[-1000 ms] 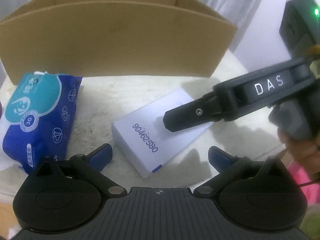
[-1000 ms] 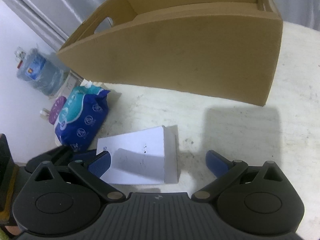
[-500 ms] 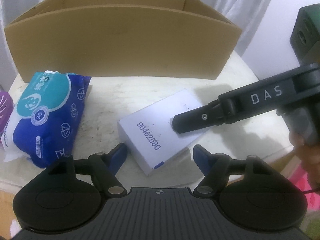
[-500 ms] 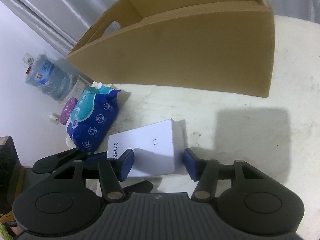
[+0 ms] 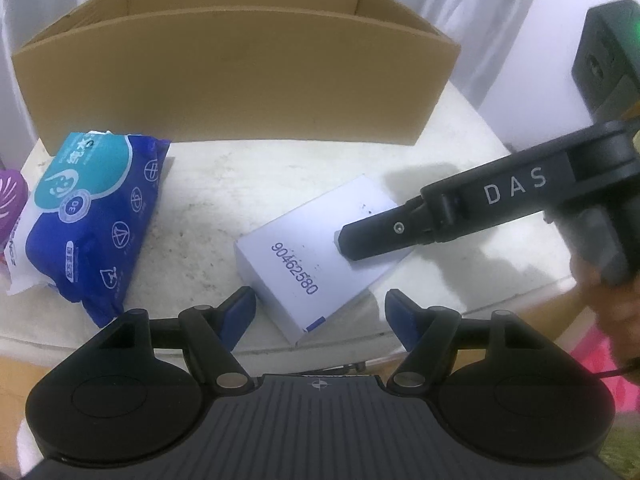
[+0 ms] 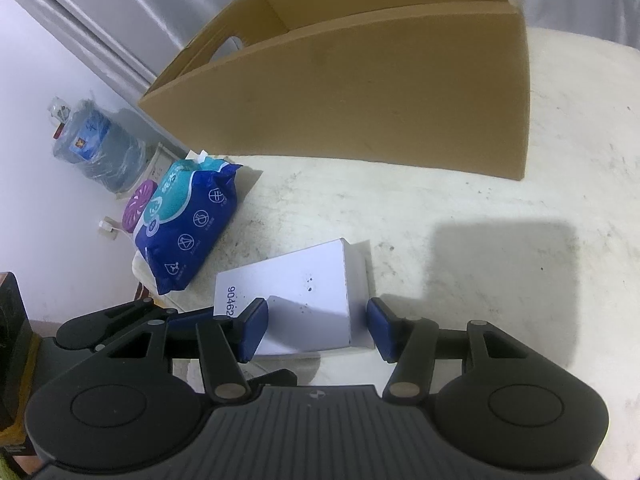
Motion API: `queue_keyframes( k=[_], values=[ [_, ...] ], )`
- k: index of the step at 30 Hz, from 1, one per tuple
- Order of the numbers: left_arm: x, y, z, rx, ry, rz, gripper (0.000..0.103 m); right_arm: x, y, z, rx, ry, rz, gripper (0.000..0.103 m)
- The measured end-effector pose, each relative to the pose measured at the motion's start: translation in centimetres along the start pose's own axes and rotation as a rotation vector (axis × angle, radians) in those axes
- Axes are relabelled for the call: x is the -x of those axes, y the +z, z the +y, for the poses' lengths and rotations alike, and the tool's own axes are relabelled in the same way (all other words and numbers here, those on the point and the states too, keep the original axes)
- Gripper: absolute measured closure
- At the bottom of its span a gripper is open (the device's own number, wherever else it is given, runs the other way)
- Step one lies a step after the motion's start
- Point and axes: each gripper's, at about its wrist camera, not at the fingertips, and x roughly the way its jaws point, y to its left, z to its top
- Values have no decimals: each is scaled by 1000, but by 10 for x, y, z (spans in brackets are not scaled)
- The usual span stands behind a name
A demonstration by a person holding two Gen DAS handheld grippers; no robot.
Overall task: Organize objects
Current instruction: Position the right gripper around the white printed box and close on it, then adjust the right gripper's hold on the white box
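A white box (image 5: pixel 304 240) printed with a number lies on the pale table (image 5: pixel 224 184), near its front edge. My left gripper (image 5: pixel 320 312) hangs over that edge, its jaws half closed either side of the box's near corner, pads clear of it. My right gripper (image 6: pixel 316 326) hovers over the box's (image 6: pixel 304 284) other end, jaws likewise half closed; one finger (image 5: pixel 372 236) casts a shadow on the lid, with no grip showing. A blue pack of wet wipes (image 5: pixel 92 216) lies to the left. Behind stands an open cardboard box (image 5: pixel 240 80).
A purple round object (image 6: pixel 138 204) sits beside the wipes (image 6: pixel 188 220) at the table's left rim. A large water jug (image 6: pixel 92 148) stands on the floor beyond. A person's hand (image 5: pixel 612 300) holds the right gripper. The cardboard box (image 6: pixel 360 100) spans the back of the table.
Both grippers' jaws have narrowed from wide apart to about half. The left gripper has drawn back a little from the white box. The box itself has not moved.
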Motion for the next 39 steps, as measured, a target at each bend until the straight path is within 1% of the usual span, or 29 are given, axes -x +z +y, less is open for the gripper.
queue_keyframes(
  k=[9,13,16,20,28,34,39],
  values=[
    [-17,7,-7,-9,36,8,32,-1,0,0,6,5,-4,44],
    [-17,7,-8,1,19,11,32,1,-1,0,10,2,-9,44],
    [-21,11,-10,2,26,14,32,2,-1,-3,4,2,-6,44],
    [-28,16,-13,-13,30,11,26,0,-2,-2,13,9,-2,42],
    [-33,18,-14,15,39,4,27,-2,-1,0,50,15,-8,42],
    [-33,18,-14,12,47,3,27,-2,0,0,50,18,-7,42],
    [-36,19,-16,1,71,0,25,-1,-2,-1,46,22,-11,41]
  ],
)
